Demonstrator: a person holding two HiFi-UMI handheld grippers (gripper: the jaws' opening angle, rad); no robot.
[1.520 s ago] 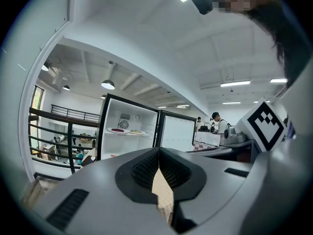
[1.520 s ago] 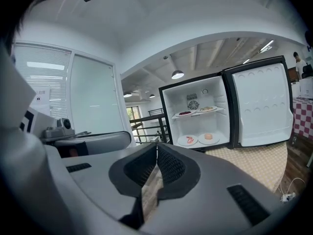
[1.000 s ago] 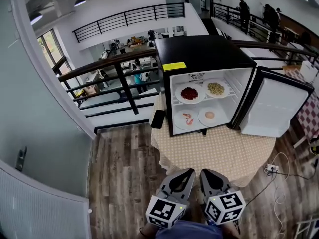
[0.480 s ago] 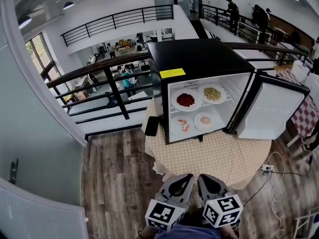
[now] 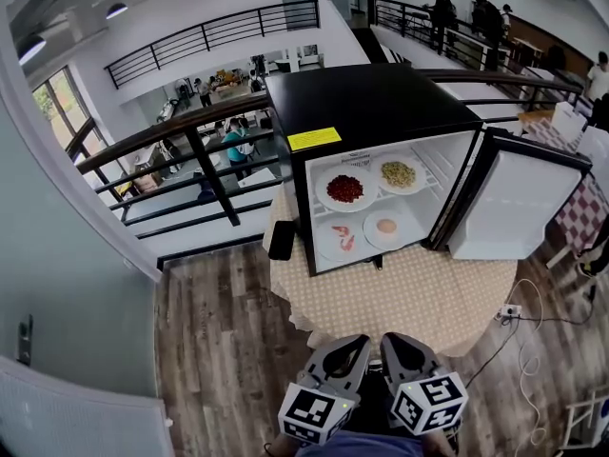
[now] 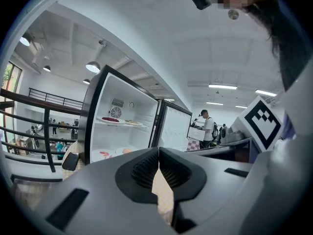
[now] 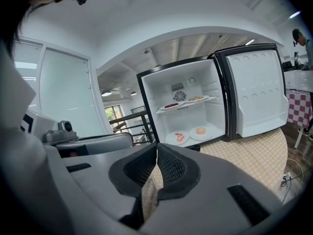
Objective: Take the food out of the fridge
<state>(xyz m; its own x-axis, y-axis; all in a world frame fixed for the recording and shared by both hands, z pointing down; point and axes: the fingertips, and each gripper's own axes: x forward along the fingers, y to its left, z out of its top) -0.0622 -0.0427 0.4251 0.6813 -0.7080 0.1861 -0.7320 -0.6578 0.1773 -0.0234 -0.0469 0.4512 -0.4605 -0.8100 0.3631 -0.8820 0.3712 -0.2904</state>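
A small black fridge stands on a table with its door swung open to the right. On its upper shelf sit a plate of red food and a plate of yellowish food. Below lie a plate with shrimp and a plate with a round bun. My left gripper and right gripper hover side by side near the table's front edge, well short of the fridge. Both are shut with nothing between the pads.
The table wears a beige checked cloth. A black object lies left of the fridge. A power strip and white cable lie on the wooden floor at the right. A railing runs behind the fridge; people stand far off.
The fridge and table have shifted a little left and up in the head view. Both grippers stay shut and close together at the bottom.
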